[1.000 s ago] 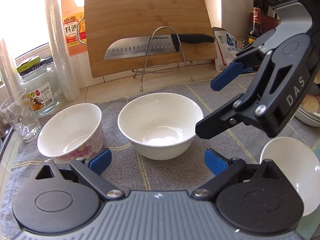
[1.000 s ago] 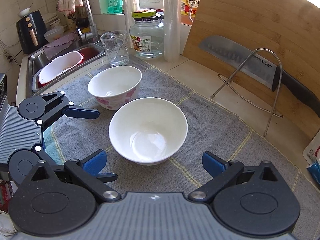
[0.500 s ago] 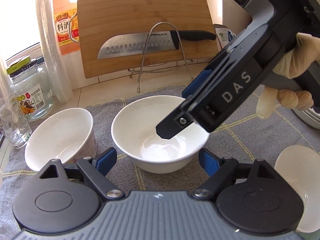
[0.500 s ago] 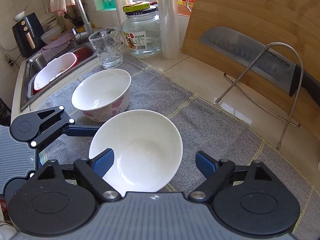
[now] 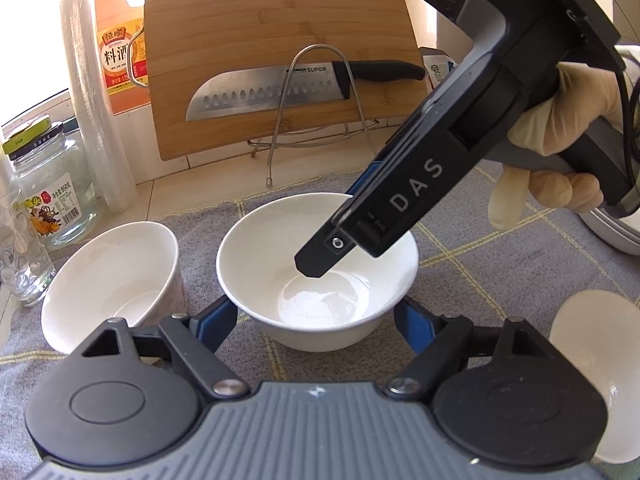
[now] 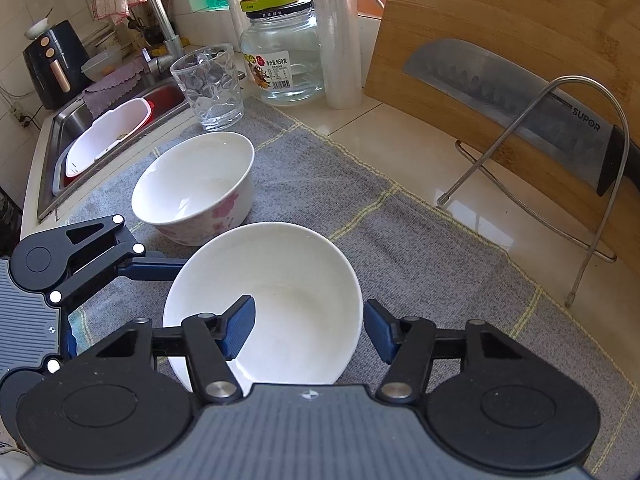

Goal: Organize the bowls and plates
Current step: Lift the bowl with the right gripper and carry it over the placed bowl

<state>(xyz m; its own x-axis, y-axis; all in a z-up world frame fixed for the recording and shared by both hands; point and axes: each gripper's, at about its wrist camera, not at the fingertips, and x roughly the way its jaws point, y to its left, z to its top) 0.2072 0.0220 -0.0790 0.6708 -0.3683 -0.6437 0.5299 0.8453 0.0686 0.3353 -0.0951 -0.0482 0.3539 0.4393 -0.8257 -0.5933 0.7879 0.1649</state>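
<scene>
A plain white bowl (image 5: pixel 316 280) (image 6: pixel 280 292) stands upright on the grey cloth (image 6: pixel 420 260). My right gripper (image 6: pixel 310 328) (image 5: pixel 340 224) comes down from the upper right, held by a gloved hand (image 5: pixel 560 128). It is shut on the bowl's wall, one pad (image 6: pixel 240 328) inside and the other outside the rim. My left gripper (image 5: pixel 316 316) straddles the same bowl low down. Its jaws are closing, the blue pads (image 5: pixel 216 320) close beside the bowl's lower sides without a clear press.
A pink-flowered bowl (image 5: pixel 108 280) (image 6: pixel 196 188) stands just left of the white one. A small white dish (image 5: pixel 592 364) lies at the right. A glass (image 6: pixel 208 84), a jar (image 6: pixel 280 52), a cutting board (image 5: pixel 280 28) with a knife (image 5: pixel 272 92) and a sink (image 6: pixel 108 136) ring the cloth.
The right gripper came down over the white bowl, put one finger inside it and closed on its wall. The left gripper's jaws narrowed around the bowl's base.
</scene>
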